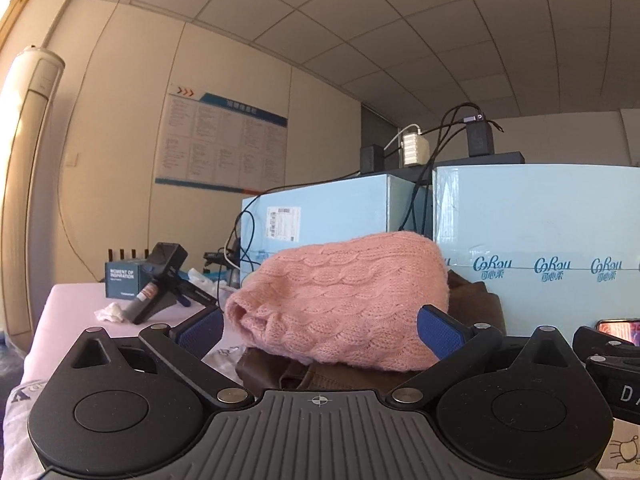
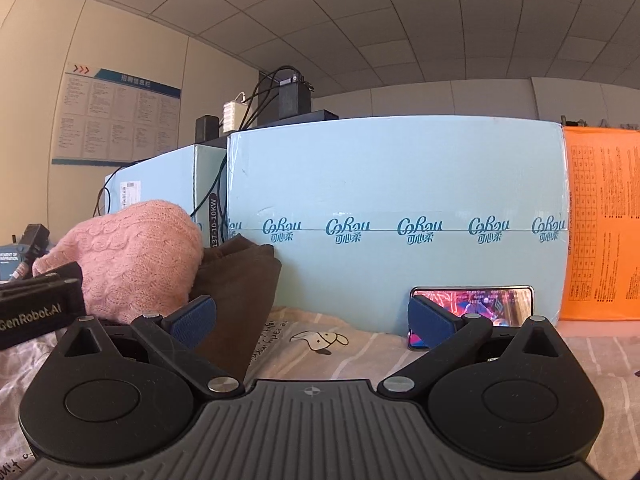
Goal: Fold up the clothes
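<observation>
A folded pink cable-knit sweater lies on top of a folded brown garment on the bed. My left gripper is open, its blue pads on either side of the sweater's near end, not closed on it. In the right wrist view the pink sweater and the brown garment sit at the left. My right gripper is open and empty over the printed sheet, to the right of the pile. The left gripper's body shows at the left edge.
Light blue cartons stand close behind the clothes. A phone with a lit screen leans against one. An orange sheet is at the far right. A black stand, a small dark box and cables sit at the back left.
</observation>
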A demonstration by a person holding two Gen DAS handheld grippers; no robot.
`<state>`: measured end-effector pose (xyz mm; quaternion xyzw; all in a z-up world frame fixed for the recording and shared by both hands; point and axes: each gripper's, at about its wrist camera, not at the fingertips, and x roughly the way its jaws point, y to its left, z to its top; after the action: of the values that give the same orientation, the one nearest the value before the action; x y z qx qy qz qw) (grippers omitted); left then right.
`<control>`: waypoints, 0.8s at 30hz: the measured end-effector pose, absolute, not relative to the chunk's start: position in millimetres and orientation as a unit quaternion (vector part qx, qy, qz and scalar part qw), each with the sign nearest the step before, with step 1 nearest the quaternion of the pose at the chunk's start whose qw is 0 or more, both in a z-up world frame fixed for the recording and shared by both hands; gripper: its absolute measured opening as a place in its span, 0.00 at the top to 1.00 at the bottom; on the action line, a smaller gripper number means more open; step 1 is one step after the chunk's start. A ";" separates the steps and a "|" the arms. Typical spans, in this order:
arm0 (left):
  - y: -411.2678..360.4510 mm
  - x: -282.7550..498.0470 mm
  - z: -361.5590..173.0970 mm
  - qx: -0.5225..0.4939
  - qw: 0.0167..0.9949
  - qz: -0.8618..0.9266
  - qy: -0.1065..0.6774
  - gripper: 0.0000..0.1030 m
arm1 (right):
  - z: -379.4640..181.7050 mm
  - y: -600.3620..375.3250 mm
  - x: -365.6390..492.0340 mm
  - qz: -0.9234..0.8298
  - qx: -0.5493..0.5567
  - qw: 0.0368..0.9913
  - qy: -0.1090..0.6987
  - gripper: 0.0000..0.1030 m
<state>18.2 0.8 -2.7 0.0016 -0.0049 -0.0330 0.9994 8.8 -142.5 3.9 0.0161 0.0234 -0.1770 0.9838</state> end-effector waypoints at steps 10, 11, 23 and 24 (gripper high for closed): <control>-0.6 17.6 -3.1 0.003 0.999 -0.036 -0.005 0.00 | 4.5 -141.3 6.4 -0.176 0.012 0.984 0.010 0.00; -0.5 17.3 -3.1 0.003 0.999 -0.037 -0.006 0.00 | 4.5 -141.6 6.4 -0.177 0.013 0.984 0.011 0.00; -2.1 17.5 -3.0 0.008 0.999 -0.035 -0.006 0.00 | 2.4 -141.2 5.4 -0.179 0.015 0.984 0.014 0.00; -2.2 17.5 -3.0 0.009 0.999 -0.035 -0.006 0.00 | 2.4 -141.1 5.5 -0.179 0.015 0.984 0.015 0.00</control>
<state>17.5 -2.2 -3.0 0.0086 -0.0061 -0.0351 0.9993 5.5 -141.1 2.4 0.0147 0.0147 -0.1788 0.9837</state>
